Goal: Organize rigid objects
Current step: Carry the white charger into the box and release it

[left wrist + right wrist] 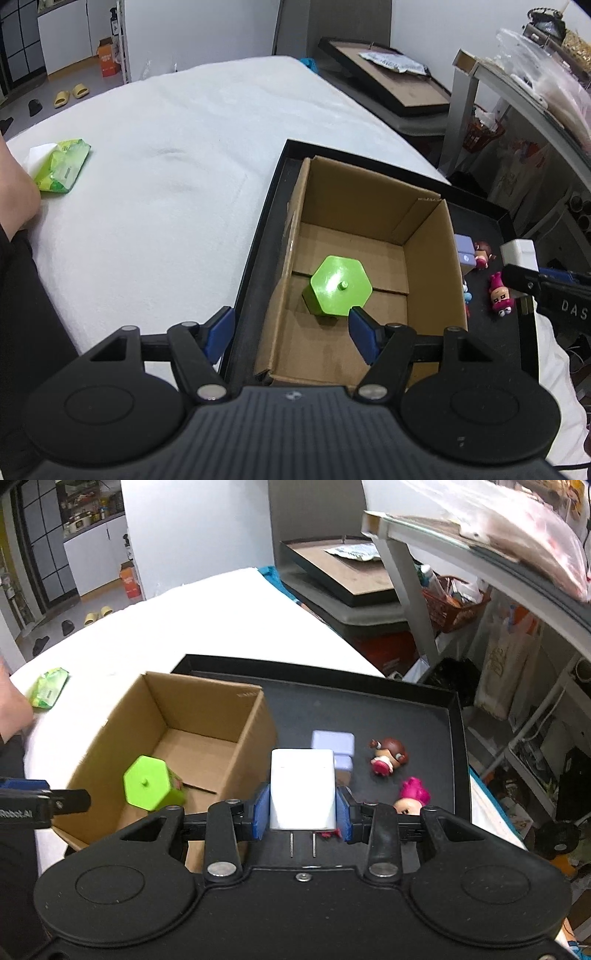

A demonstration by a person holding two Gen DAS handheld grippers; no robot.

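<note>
A green hexagonal block (340, 288) stands inside the open cardboard box (424, 236), which sits in a black tray (258, 236). My left gripper (291, 332) is open and empty above the box's near left wall. My right gripper (302, 812) is shut on a white plug adapter (302, 788), its two prongs pointing back at the camera, held above the tray just right of the box (110, 716). The green block also shows in the right wrist view (151, 788). A lilac block (334, 744), a brown-haired doll (388, 755) and a pink-haired doll (412, 797) lie on the tray (406, 709).
The tray lies on a white bed (166, 147). A green wipes pack (61, 166) lies at its far left beside a person's arm (14, 192). A shelf unit (480, 554) and a framed board (343, 572) stand to the right.
</note>
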